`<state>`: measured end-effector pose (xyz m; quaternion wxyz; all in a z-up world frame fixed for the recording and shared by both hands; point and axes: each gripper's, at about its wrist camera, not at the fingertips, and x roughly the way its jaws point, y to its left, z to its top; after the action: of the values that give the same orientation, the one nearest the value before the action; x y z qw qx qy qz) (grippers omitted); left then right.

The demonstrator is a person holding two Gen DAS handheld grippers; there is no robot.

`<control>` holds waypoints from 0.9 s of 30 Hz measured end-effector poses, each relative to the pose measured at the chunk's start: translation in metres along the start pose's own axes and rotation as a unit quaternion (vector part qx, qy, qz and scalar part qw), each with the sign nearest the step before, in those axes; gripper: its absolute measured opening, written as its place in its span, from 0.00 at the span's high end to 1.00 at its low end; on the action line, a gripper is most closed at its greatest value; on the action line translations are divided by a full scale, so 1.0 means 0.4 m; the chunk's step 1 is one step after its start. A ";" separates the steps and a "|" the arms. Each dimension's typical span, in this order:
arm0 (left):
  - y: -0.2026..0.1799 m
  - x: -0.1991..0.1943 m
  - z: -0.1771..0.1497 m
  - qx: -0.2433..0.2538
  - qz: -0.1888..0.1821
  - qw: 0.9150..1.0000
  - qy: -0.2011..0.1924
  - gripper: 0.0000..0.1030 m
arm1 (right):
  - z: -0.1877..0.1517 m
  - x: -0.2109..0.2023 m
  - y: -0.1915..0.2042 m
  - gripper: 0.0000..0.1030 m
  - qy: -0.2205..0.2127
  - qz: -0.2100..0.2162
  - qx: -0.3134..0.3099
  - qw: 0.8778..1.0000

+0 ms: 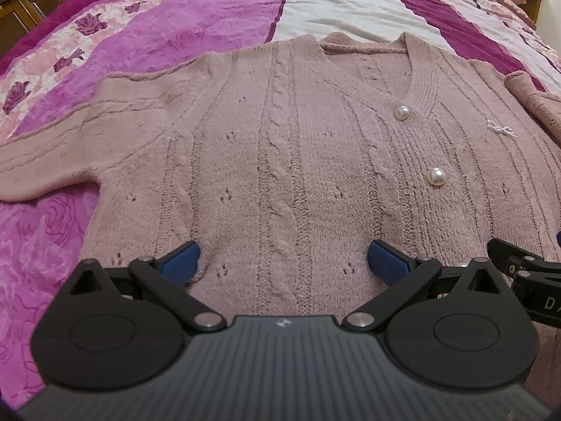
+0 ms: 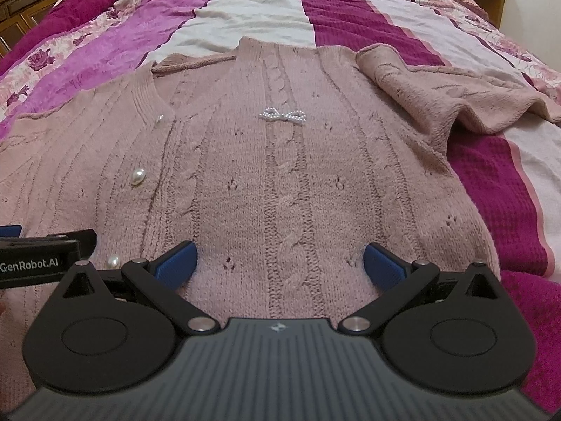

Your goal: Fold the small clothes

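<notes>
1. A pink cable-knit cardigan (image 1: 280, 161) lies face up and spread flat on a bed covered by a bedspread (image 1: 196, 10) striped in magenta, purple and white.
2. The left claw (image 1: 284, 263) hovers low over the cardigan's lower front, its blue fingers (image 1: 180, 263) spread wide with nothing between them.
3. The right claw (image 2: 278, 263) hangs just beside it over the other front panel, equally wide apart and empty.
4. Pearl buttons (image 1: 436, 176) run down the closed front; a beaded bow (image 2: 283, 115) sits on the chest.
5. One sleeve (image 2: 438, 94) is rumpled and folded back on the right; the other sleeve (image 1: 52, 154) stretches out flat to the left.
</notes>
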<state>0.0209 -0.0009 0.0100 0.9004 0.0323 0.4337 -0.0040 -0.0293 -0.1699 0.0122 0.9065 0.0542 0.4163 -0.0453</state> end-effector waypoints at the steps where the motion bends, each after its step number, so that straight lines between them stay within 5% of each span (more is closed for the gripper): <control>1: 0.000 0.000 0.001 0.000 0.000 1.000 0.001 0.00 | 0.001 0.001 0.001 0.00 0.001 0.000 0.000 1.000; 17: -0.010 -0.039 0.026 -0.013 -0.009 0.999 0.034 0.00 | 0.038 -0.003 -0.039 0.00 0.031 0.050 -0.011 0.998; 27: -0.020 -0.059 0.042 -0.012 -0.007 0.999 0.029 0.00 | 0.080 -0.032 -0.097 0.00 0.013 0.060 0.007 0.998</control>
<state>0.0192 -0.0105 0.0385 0.8879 0.0182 0.4596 -0.0039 -0.0185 -0.2123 0.0404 0.9017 0.0862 0.4235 0.0072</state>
